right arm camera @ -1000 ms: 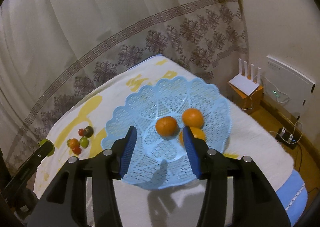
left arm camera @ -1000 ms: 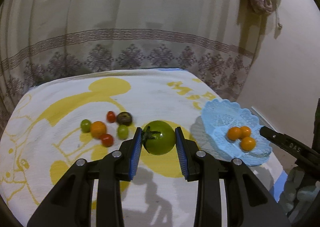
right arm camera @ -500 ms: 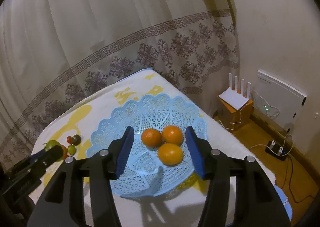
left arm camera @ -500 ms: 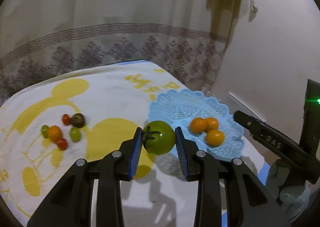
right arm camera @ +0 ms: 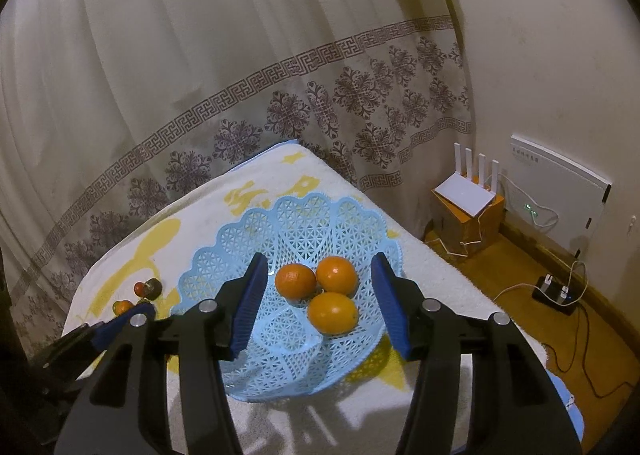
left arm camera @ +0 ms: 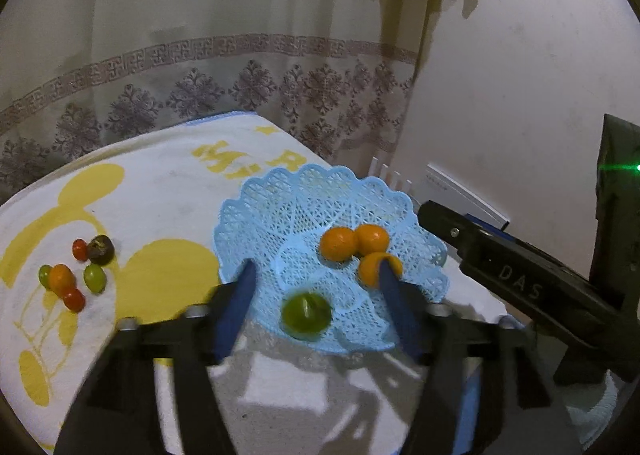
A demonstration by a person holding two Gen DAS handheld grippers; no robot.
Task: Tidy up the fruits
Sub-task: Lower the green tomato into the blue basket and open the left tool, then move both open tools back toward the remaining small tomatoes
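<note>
A light blue lace-pattern basket (left arm camera: 304, 199) (right arm camera: 320, 215) lies on the towel-covered table and holds three oranges (left arm camera: 339, 243) (right arm camera: 296, 281). A green tomato (left arm camera: 306, 315) sits blurred in the basket's near part, below my left gripper (left arm camera: 316, 275), which is open and empty above the basket. My right gripper (right arm camera: 318, 267) is open and empty, held above the basket with the oranges between its fingers in view. Several small fruits, red, orange, green and dark (left arm camera: 74, 271) (right arm camera: 138, 295), lie in a cluster on the towel to the left.
The white towel with yellow print (left arm camera: 132, 215) covers the table. A patterned curtain (right arm camera: 200, 95) hangs behind. A router on an orange box (right arm camera: 466, 195), a white wall unit and cables on the floor are at the right. The right gripper's body (left arm camera: 520, 279) reaches in at the right of the left wrist view.
My left gripper carried the green tomato right over the basket, opened and let it go; the tomato now lies in the basket. My right gripper rose slightly and stayed open.
</note>
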